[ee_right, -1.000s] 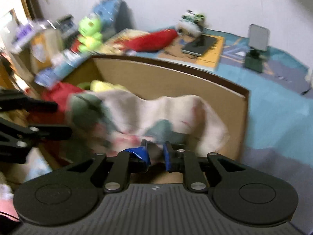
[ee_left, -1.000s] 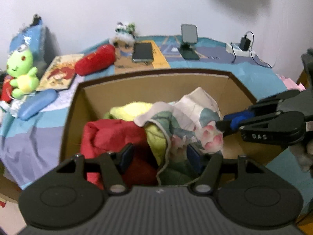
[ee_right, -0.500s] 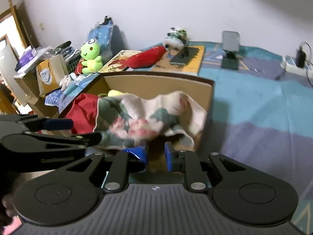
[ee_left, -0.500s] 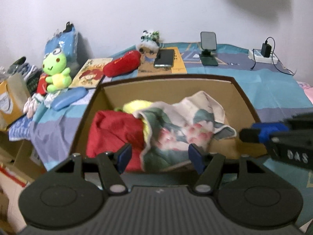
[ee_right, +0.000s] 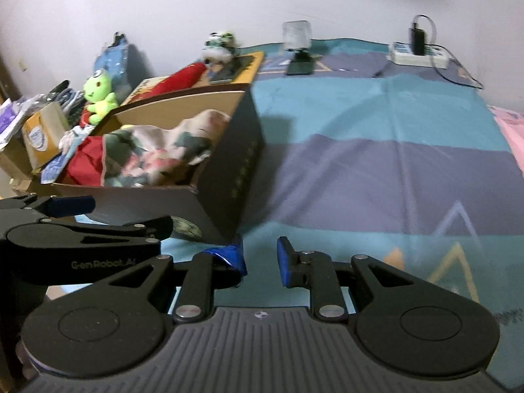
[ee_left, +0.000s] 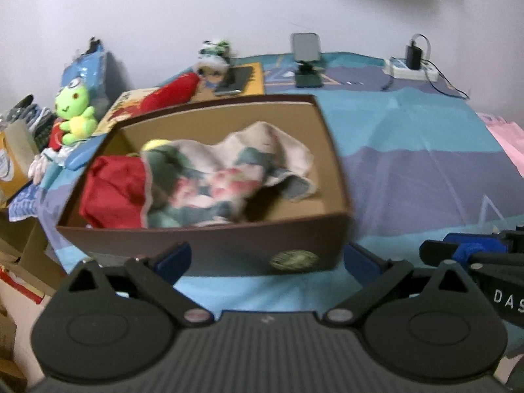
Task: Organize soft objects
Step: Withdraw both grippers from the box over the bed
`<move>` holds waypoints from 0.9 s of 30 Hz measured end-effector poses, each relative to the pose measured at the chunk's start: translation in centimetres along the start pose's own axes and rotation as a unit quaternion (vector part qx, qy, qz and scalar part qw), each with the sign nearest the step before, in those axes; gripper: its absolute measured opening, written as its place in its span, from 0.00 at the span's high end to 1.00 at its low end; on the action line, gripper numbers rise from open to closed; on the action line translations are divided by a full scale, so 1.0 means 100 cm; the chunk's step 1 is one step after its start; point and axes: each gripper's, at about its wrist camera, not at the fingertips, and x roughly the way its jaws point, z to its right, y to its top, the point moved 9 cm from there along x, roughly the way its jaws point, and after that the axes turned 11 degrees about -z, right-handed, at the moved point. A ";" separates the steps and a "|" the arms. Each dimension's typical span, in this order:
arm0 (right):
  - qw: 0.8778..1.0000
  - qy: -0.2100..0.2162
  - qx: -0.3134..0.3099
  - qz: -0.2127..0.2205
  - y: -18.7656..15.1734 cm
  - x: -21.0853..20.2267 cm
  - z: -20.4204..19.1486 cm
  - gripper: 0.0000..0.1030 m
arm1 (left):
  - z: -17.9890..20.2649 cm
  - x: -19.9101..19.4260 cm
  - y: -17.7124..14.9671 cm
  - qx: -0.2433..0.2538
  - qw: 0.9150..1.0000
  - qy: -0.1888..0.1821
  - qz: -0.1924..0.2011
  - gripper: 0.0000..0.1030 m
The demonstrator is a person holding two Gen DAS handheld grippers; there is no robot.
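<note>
The bed (ee_left: pixel 409 170) carries an open cardboard box (ee_left: pixel 229 249) near its left edge. Inside the box lie a floral cloth (ee_left: pixel 222 177) and a red cloth (ee_left: pixel 111 186) beside it. The left claw (ee_left: pixel 267 257) is released, its jaws opening with nothing between them. The right claw (ee_right: pixel 260 260) is opening too, also empty.

Both wrist cameras look down along their fingers, close to the cardboard box (ee_left: pixel 209 249) they share, the right one from its corner.
</note>
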 end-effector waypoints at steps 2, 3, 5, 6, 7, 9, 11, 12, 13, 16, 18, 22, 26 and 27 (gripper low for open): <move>1.000 -0.009 0.005 0.001 -0.007 -0.004 0.009 0.96 | 0.015 0.000 -0.004 0.007 1.000 -0.004 -0.004 0.03; 1.000 -0.011 0.008 0.002 -0.010 -0.006 0.013 0.96 | 0.023 0.000 -0.006 0.009 1.000 -0.009 -0.007 0.03; 1.000 -0.017 0.018 0.004 -0.017 -0.010 0.022 0.95 | 0.037 0.001 -0.009 0.013 1.000 -0.019 -0.013 0.02; 0.999 -0.021 0.023 0.006 -0.020 -0.012 0.027 0.95 | 0.043 0.001 -0.010 0.015 1.000 -0.023 -0.015 0.02; 0.999 -0.026 0.026 0.007 -0.022 -0.013 0.032 0.95 | 0.050 0.002 -0.011 0.016 0.999 -0.029 -0.018 0.01; 0.999 -0.036 0.032 0.006 -0.028 -0.014 0.040 0.95 | 0.062 0.002 -0.013 0.018 0.999 -0.039 -0.022 0.00; 0.998 -0.043 0.043 0.004 -0.034 -0.015 0.048 0.94 | 0.072 0.004 -0.015 0.020 0.998 -0.044 -0.029 0.00; 0.998 -0.045 0.048 0.002 -0.035 -0.015 0.052 0.94 | 0.077 0.006 -0.017 0.022 0.998 -0.046 -0.032 0.00; 0.997 -0.048 0.053 0.001 -0.038 -0.015 0.056 0.94 | 0.081 0.007 -0.018 0.025 0.998 -0.044 -0.035 0.00; 0.996 -0.062 0.066 -0.001 -0.042 -0.015 0.067 0.94 | 0.092 0.010 -0.020 0.033 0.997 -0.047 -0.041 0.00; 0.994 -0.072 0.077 -0.001 -0.045 -0.016 0.074 0.94 | 0.098 0.011 -0.022 0.038 0.997 -0.049 -0.044 0.00; 0.992 -0.081 0.096 -0.002 -0.047 -0.016 0.085 0.93 | 0.108 0.014 -0.024 0.050 0.997 -0.044 -0.049 0.00; 0.989 -0.100 0.107 -0.002 -0.046 -0.016 0.091 0.93 | 0.118 0.016 -0.026 0.062 0.996 -0.044 -0.053 0.00; 0.989 -0.104 0.109 -0.003 -0.045 -0.016 0.092 0.93 | 0.120 0.017 -0.026 0.064 0.996 -0.043 -0.055 0.00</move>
